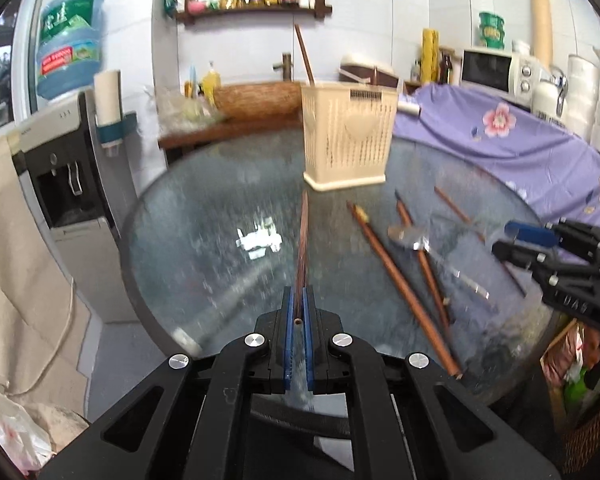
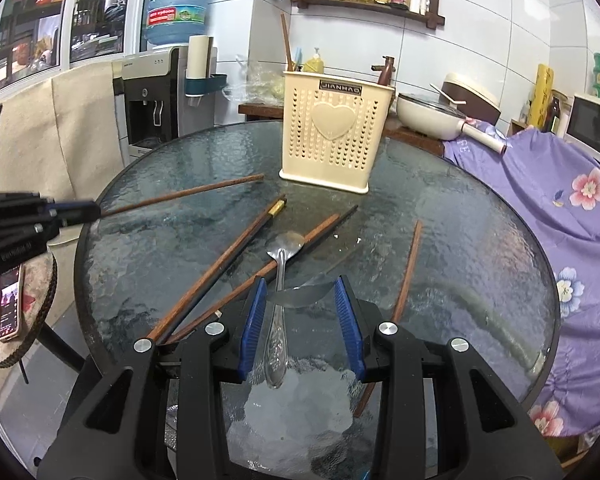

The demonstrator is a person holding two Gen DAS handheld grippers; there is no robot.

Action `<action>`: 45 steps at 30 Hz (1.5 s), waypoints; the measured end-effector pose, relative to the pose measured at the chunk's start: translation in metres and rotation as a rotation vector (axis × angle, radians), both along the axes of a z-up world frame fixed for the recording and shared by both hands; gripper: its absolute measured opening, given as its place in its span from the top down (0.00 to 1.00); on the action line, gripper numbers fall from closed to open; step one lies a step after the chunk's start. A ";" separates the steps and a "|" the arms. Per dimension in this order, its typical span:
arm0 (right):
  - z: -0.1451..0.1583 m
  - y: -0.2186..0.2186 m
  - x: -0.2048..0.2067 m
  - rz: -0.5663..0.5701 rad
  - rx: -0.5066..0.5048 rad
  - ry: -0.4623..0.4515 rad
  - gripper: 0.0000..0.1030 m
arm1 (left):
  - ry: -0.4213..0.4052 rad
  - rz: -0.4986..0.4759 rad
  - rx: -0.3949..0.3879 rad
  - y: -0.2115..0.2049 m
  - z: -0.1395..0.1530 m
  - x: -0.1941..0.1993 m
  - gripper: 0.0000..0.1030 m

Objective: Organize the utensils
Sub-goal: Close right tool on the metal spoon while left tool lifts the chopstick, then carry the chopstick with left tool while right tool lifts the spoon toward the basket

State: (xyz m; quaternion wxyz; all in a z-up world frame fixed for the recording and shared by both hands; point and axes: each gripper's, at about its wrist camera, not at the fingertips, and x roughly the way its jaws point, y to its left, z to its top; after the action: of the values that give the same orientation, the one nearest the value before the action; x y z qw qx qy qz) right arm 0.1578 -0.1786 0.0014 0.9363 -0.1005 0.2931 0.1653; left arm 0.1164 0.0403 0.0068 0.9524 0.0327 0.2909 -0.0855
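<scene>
Left tongs (image 1: 299, 312), bottom centre of the left wrist view: clenched, blue pads (image 1: 287, 336) pressing on the near end of one brown chopstick (image 1: 302, 248). That held chopstick is running straight away from the tongs toward the centre of the frame, its far tip pointing at the foot of the cream holder (image 1: 348, 136). In the right wrist view the same tongs are showing at the left edge, gripping the stick's end while the shaft is slanting out over the glass.

Right tongs (image 2: 300, 292), bottom centre of the right wrist view: standing partly open, grasping nothing. The two blue fingers (image 2: 254, 320) are flanking the handle of a metal spoon (image 2: 280, 300), which is lying on the surface (image 2: 460, 240) between them; whether the pads are touching it cannot be told. A curved metal piece is lying across the handle in the same gap.

Middle ground, round textured-glass surface: the spoon's bowl is lying on a chopstick that is slanting up toward the right. A chopstick with a gold band (image 2: 220, 268) is lying left of the spoon, beside a dark one. A single chopstick (image 2: 408, 268) is lying right of the right tongs.

Far: the cream holder, perforated, with a heart on its front, is standing upright at the far side of the surface. One upright chopstick (image 1: 304, 54) is sticking out of its left end.

Right of frame: a purple floral cloth (image 2: 560, 200) is draping beside the surface.
</scene>
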 end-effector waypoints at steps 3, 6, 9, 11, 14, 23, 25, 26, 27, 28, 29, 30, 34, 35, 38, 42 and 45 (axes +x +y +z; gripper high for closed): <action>0.009 0.000 0.003 0.020 0.004 0.001 0.65 | -0.040 0.001 -0.009 0.001 0.019 0.002 0.96; 0.018 -0.001 0.007 0.046 0.023 0.015 0.65 | -0.080 -0.004 -0.031 0.004 0.040 0.005 0.96; 0.028 -0.002 0.012 0.068 0.029 0.019 0.66 | -0.112 -0.007 -0.038 0.007 0.057 0.008 0.96; 0.035 0.000 0.015 0.076 0.020 0.009 0.72 | -0.124 -0.012 -0.057 0.010 0.067 0.012 0.96; 0.040 0.000 0.020 0.086 0.013 0.002 0.77 | -0.147 -0.017 -0.067 0.011 0.080 0.017 0.97; 0.034 -0.005 0.035 0.064 0.018 0.025 0.80 | -0.184 -0.020 -0.063 0.007 0.095 0.027 0.97; 0.033 -0.006 0.037 0.057 0.015 0.028 0.81 | -0.191 -0.021 -0.064 0.007 0.097 0.028 0.97; 0.033 -0.006 0.038 0.051 0.013 0.028 0.82 | -0.195 -0.026 -0.062 0.005 0.098 0.028 0.97; 0.033 -0.007 0.039 0.043 0.012 0.029 0.82 | -0.198 -0.026 -0.059 0.005 0.099 0.027 0.97; 0.033 -0.008 0.040 0.038 0.014 0.029 0.83 | -0.204 -0.025 -0.057 0.004 0.100 0.027 0.97; 0.034 -0.009 0.040 0.028 0.016 0.025 0.83 | -0.206 -0.027 -0.057 0.003 0.101 0.028 0.97; 0.034 -0.009 0.040 0.019 0.016 0.022 0.84 | -0.206 -0.029 -0.057 0.003 0.102 0.028 0.97; 0.033 -0.014 0.042 -0.004 0.019 0.014 0.86 | -0.213 -0.030 -0.050 0.002 0.104 0.029 0.97; 0.033 -0.016 0.043 -0.008 0.022 0.015 0.87 | -0.215 -0.029 -0.051 0.002 0.104 0.029 0.97; 0.033 -0.019 0.046 -0.028 0.025 0.011 0.89 | -0.216 -0.027 -0.048 0.000 0.105 0.030 0.97; 0.035 -0.023 0.048 -0.056 0.009 -0.016 0.91 | -0.226 -0.022 -0.038 0.000 0.107 0.031 0.97; 0.037 -0.024 0.048 -0.067 -0.007 -0.031 0.93 | -0.231 -0.018 -0.035 0.001 0.110 0.034 0.97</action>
State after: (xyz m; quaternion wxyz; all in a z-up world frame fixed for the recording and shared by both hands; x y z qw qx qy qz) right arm 0.2063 -0.2027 0.0387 0.9453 -0.0966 0.2825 0.1314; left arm 0.1500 0.0412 0.1167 0.9792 0.0284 0.1774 -0.0947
